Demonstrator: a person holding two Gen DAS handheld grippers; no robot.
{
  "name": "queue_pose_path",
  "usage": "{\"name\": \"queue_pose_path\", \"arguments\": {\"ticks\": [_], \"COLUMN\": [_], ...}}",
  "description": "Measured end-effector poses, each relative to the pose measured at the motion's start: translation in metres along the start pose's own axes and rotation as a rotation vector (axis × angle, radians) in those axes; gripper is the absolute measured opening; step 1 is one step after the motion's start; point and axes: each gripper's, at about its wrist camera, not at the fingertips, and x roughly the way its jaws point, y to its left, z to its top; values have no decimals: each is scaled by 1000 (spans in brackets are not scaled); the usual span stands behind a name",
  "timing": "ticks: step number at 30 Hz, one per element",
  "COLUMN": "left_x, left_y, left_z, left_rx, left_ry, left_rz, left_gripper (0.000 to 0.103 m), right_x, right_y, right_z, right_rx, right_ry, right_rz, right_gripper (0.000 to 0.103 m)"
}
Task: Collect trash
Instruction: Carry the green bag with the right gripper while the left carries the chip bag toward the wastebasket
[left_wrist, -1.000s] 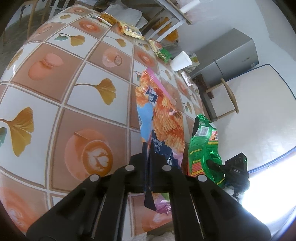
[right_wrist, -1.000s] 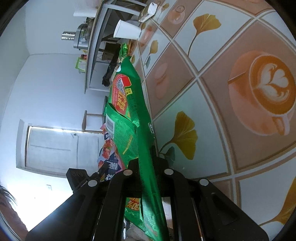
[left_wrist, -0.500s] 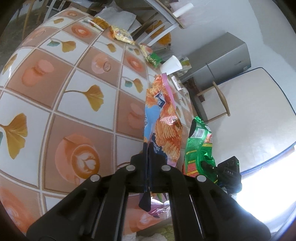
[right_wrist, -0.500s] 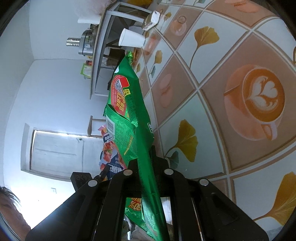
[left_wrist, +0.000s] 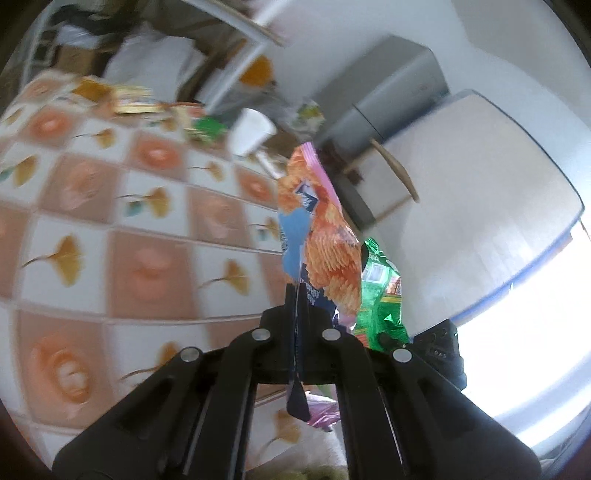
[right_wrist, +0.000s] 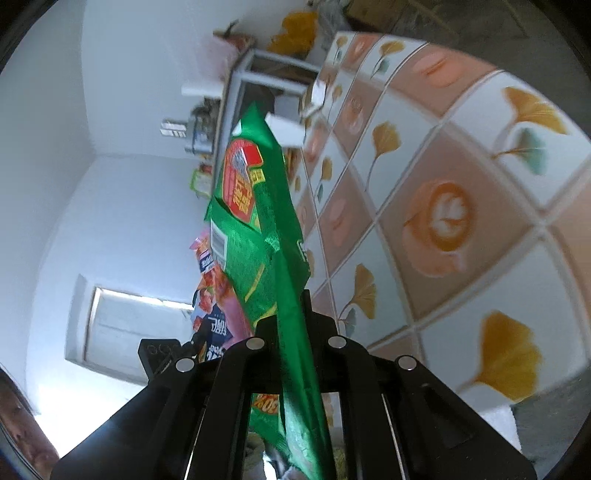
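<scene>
Two claws, two bags, up off the desk

The left claw (left_wrist: 297, 314) is pinched tight on the chip bag (left_wrist: 321, 236), which sticks up long past its tips. The right claw (right_wrist: 291, 317) grips the green bag (right_wrist: 258, 221) the same way. Both bags hang side by side above the desk (left_wrist: 147, 258). Farther off sits a white cup (left_wrist: 251, 129).

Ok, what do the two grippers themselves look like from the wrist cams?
Both the left gripper and the right gripper are matte black, each with two slotted, angular fingers studded with round silver fasteners. No cables, sleeves or hands show.
</scene>
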Motion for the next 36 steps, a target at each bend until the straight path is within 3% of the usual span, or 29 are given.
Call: {"name": "queue_pose_path", "arguments": {"ticks": [5, 10, 14, 16, 20, 24, 27, 31, 32, 35, 36], "left_x": [61, 119, 171, 193, 237, 272, 288, 303, 306, 316, 318], "left_y": [-65, -121, -165, -182, -215, -236, -242, -244, -244, -247, -249], "left_z": [0, -12, -27, -36, -58, -71, -77, -77, -78, -81, -81], "left_rx": [122, 193, 241, 265, 326, 372, 390, 393, 396, 403, 407], "left_ry": [100, 176, 252, 288, 358, 406, 426, 445, 448, 459, 462], "left_rz": [-53, -115, -162, -168, -164, -153, -145, -129, -124, -107, -104], "left_gripper": [0, 0, 0, 0, 0, 0, 0, 0, 0, 0, 0], "right_x": [-72, -155, -235, -273, -319, -337, -334, -320, -313, -299, -293], "right_y": [-37, -75, -109, -126, -160, -197, -226, -266, -278, -323, -331], "right_z": [-9, -19, -34, -43, -48, -33, -1, 45, 55, 86, 92], "right_rx": [71, 143, 204, 235, 311, 370, 397, 419, 428, 481, 499], "right_ry": [-143, -306, -471, -560, -678, -725, -726, -718, -721, -691, -687], "right_rz": [40, 14, -62, -142, -273, -389, -485, -553, -579, -636, -640], "right_gripper": [5, 5, 5, 5, 5, 5, 5, 8, 11, 45, 45]}}
